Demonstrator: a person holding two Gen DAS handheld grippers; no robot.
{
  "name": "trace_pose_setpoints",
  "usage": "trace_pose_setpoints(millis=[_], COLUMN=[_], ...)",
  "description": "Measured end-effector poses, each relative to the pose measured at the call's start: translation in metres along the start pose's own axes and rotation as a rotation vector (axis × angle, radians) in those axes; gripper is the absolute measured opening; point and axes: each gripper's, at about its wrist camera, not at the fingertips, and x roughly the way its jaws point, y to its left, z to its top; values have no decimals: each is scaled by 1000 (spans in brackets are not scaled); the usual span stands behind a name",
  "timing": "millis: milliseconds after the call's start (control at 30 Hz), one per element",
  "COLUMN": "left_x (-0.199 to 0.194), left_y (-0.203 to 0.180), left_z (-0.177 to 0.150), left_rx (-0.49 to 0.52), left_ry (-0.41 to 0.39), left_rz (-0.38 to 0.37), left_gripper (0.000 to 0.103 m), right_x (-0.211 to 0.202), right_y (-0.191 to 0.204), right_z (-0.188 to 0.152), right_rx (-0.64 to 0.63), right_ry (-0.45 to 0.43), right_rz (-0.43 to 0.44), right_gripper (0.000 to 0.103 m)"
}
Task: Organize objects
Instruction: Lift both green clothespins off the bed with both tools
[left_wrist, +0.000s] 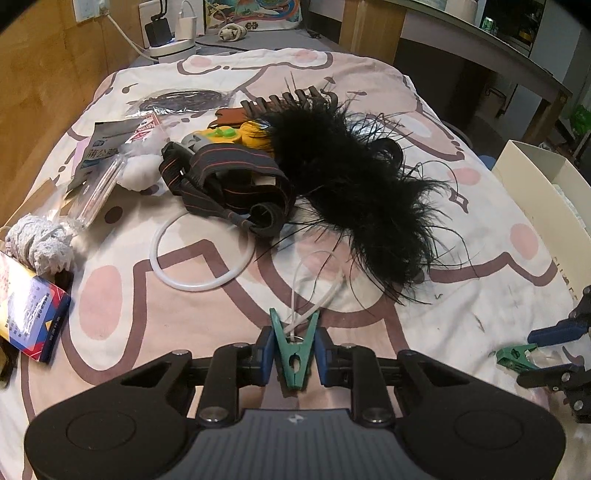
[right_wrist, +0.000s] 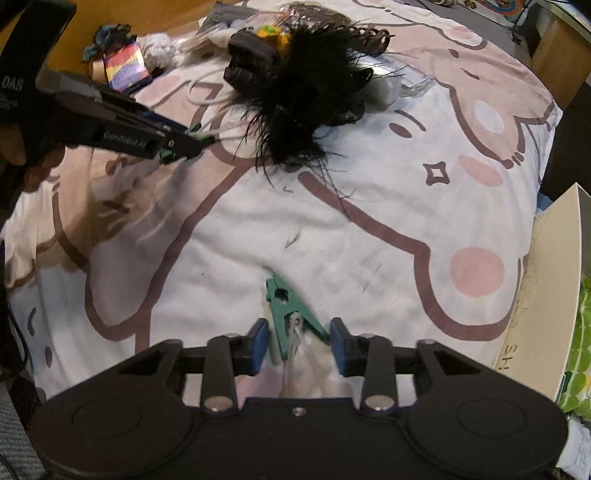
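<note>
My left gripper is shut on a green clothes peg, held upright a little above the bedspread, with a thin white cord trailing from it. It also shows in the right wrist view. My right gripper is open around a second green peg that lies on the bedspread between its blue pads, with a white cord under it. This peg also shows in the left wrist view. A pile of loose objects lies further up the bed.
The pile holds a black feather piece, a striped black strap, a white ring, a yellow toy, a brown comb, packets and a blue box. An open beige cardboard box stands at the right bed edge.
</note>
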Motion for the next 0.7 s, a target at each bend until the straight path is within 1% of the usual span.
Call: trace_pose_setpoints(millis=[167,400,700], left_x=[0,1,0], left_y=[-1,-5,-9], left_z=[-1,-1,-1], left_rx=[-6,-15,-6], left_ry=[-4,-17,-29], left_rz=[6,13,-33], left_gripper=[25,25,24], right_x=[-3,-11,-16], right_y=[1,-4,-12], right_z=[2,9,14], right_rx=[-3,50,130], right_ry=[-12,-96,-194], right_rz=[-10,-27,-23], right_gripper=[32,32,32])
